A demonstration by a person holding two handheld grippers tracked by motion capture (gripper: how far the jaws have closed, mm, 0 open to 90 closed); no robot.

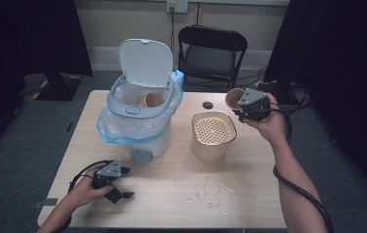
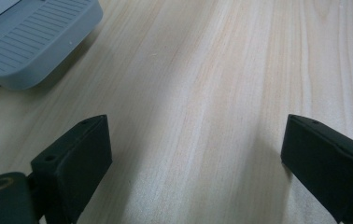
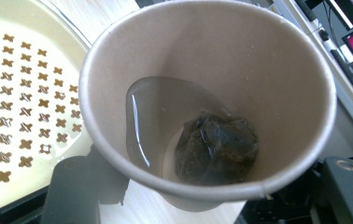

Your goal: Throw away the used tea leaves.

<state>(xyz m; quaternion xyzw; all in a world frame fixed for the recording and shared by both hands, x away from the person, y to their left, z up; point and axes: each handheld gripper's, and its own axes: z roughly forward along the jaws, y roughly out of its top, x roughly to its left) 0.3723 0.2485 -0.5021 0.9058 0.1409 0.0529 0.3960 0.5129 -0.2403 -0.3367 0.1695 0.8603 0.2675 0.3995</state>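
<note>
Right gripper (image 1: 243, 108) jaws half-spread, pinching paper cup (image 3: 207, 98), tilted, mouth toward ten o'clock; left gripper (image 1: 118, 187) jaws spread, empty.

grey carpet floor (image 1: 21, 141), black folding chair (image 1: 212, 51), pale wall (image 1: 123, 19), dark curtains (image 1: 31, 34)
</note>
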